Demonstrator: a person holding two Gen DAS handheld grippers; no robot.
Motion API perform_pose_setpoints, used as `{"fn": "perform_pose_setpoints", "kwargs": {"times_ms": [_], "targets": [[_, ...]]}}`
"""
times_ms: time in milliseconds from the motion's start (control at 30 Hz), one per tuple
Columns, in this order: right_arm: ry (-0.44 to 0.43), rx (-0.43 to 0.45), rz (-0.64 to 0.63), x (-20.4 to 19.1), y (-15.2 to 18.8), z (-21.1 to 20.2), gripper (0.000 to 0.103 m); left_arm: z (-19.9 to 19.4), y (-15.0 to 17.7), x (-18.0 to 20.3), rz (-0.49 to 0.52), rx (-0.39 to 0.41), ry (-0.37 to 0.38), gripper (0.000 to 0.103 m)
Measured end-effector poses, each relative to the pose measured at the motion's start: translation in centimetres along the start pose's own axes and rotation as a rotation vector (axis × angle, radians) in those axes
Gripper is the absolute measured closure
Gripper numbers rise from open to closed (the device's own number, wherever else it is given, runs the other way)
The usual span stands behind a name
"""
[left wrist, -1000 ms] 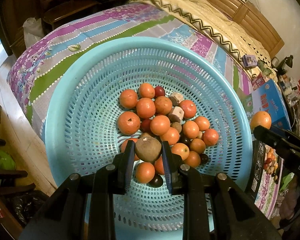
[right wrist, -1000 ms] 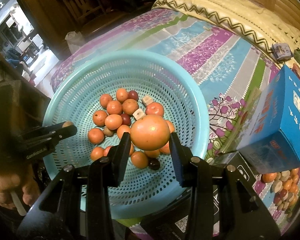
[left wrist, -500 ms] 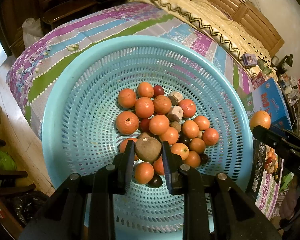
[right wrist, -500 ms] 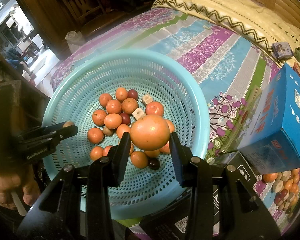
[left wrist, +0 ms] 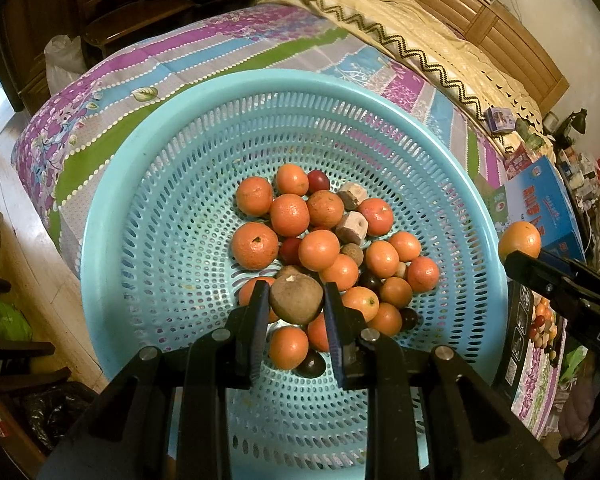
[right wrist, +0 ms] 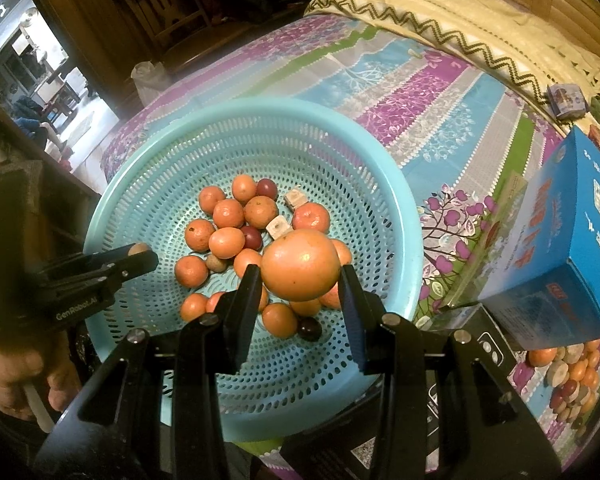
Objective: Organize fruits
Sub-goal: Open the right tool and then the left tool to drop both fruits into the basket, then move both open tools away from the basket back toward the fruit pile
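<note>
A round turquoise perforated basket (left wrist: 148, 216) (right wrist: 396, 216) sits on a striped bedspread and holds several oranges (left wrist: 290, 215), dark red fruits and pale cube-shaped pieces (left wrist: 352, 226). My left gripper (left wrist: 296, 300) hangs over the basket's near side, shut on a brown rough-skinned fruit (left wrist: 296, 298). My right gripper (right wrist: 300, 274) hovers above the basket's right half, shut on a large orange (right wrist: 300, 264). In the left wrist view that orange (left wrist: 519, 240) and the right gripper's black finger show at the right edge. In the right wrist view the left gripper (right wrist: 138, 254) shows at the left edge.
A blue carton (right wrist: 572, 240) stands right of the basket, with a black box (right wrist: 480, 344) in front of it. A cream blanket (left wrist: 400, 28) and a wooden headboard (left wrist: 480, 20) lie beyond. Wooden floor (left wrist: 28, 240) runs at left. A hand (right wrist: 16, 368) grips the left gripper's handle.
</note>
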State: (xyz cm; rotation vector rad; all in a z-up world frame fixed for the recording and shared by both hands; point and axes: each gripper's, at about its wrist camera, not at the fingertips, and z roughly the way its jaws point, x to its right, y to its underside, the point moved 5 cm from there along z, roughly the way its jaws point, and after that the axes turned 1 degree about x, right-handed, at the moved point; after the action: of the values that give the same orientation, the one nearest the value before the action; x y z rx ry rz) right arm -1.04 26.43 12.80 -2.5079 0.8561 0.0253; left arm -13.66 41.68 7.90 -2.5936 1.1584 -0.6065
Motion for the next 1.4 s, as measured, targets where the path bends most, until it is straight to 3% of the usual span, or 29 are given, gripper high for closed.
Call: {"fn": "perform_pose_setpoints", "kwargs": {"times_ms": [600, 700, 767, 867, 1400], "targets": [[-0.014, -0.004, 0.005, -0.2, 0.3, 0.3, 0.062, 0.8, -0.1, 0.0, -0.008, -0.004, -0.004, 0.076], [-0.017, -0.004, -0.001, -0.2, 0.3, 0.6, 0.061, 1.0, -0.2, -0.1, -0.019, -0.002, -0.003, 0.061], [-0.017, 0.004, -0.003, -0.2, 0.3, 0.5, 0.046, 0.9, -0.2, -0.1, -0.019, 0.01, -0.001, 0.052], [-0.006, 0.026, -0.002, 0.1, 0.1, 0.2, 0.037, 1.0, -0.3, 0.1, -0.012, 0.012, -0.001, 0.042], [-0.007, 0.037, 0.005, 1.0, -0.3, 0.0, 0.036, 1.2, -0.5, 0.3, -0.017, 0.022, -0.014, 0.039]]}}
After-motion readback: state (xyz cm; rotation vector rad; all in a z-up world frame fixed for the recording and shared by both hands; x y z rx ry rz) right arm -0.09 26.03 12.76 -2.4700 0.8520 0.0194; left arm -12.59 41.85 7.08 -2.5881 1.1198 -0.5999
